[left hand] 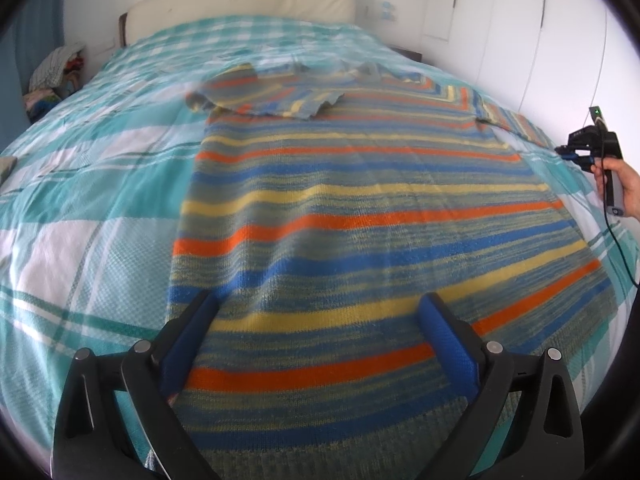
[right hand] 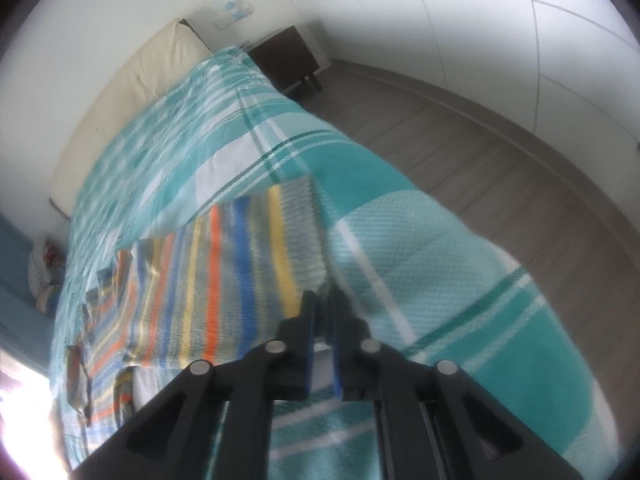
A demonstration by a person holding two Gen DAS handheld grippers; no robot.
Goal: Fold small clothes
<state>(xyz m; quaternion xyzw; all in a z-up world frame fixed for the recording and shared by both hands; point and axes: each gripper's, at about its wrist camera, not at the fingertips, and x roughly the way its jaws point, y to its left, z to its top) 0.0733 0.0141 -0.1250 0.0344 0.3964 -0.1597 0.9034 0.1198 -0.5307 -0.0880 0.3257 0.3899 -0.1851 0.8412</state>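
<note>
A knitted sweater (left hand: 360, 208) striped in orange, blue, yellow and grey lies flat on the bed, hem toward me. One sleeve (left hand: 272, 96) is folded across the chest. The other sleeve (left hand: 516, 124) stretches out to the right. My left gripper (left hand: 320, 320) hovers open over the hem area with nothing between its fingers. A hand holds my right gripper (left hand: 564, 154) at the end of that outstretched sleeve. In the right wrist view the right gripper (right hand: 324, 294) is almost shut, a thin slit between the pads, its tips at the corner of the grey ribbed cuff (right hand: 306, 224). I cannot tell whether they pinch it.
A teal and white plaid bedspread (left hand: 80, 200) covers the bed below a cream headboard (left hand: 240, 0). A pile of clothes (left hand: 56, 76) sits at the far left. A dark nightstand (right hand: 284, 60) and wood floor (right hand: 480, 152) flank the bed's right edge. A cable (left hand: 616, 248) hangs from the right gripper.
</note>
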